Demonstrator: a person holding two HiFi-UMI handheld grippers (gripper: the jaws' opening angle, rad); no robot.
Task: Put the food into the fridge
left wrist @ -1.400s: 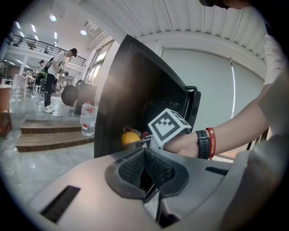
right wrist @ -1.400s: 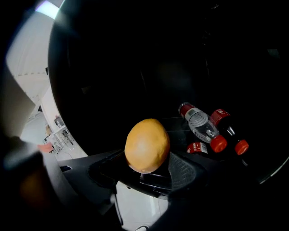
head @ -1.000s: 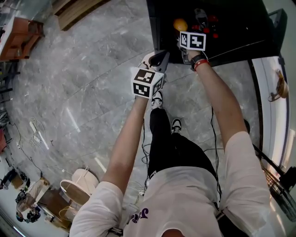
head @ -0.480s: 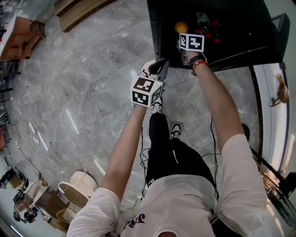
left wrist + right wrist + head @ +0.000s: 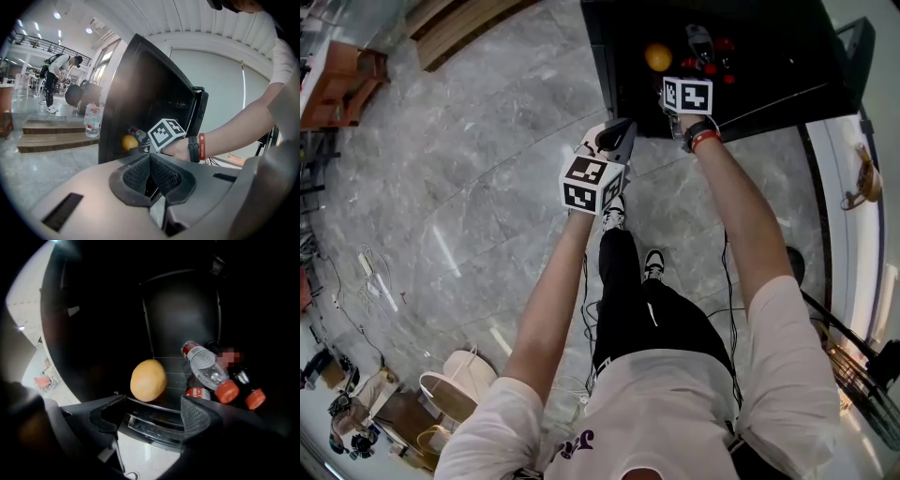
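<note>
Overhead, a round fruit (image 5: 657, 57) sits inside the fridge (image 5: 769, 56) beside bottles (image 5: 712, 47). Left gripper view: the left gripper (image 5: 151, 176) is closed, empty. Right gripper view: the right gripper (image 5: 154, 416) has just been opening, wide, nothing between; the fruit looks light, firm, rollable, best pinched across its middle

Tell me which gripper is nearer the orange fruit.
Right. The right gripper is just before the fruit, its empty jaws having just been opening; the left gripper, shut, hangs outside the fridge.
</note>
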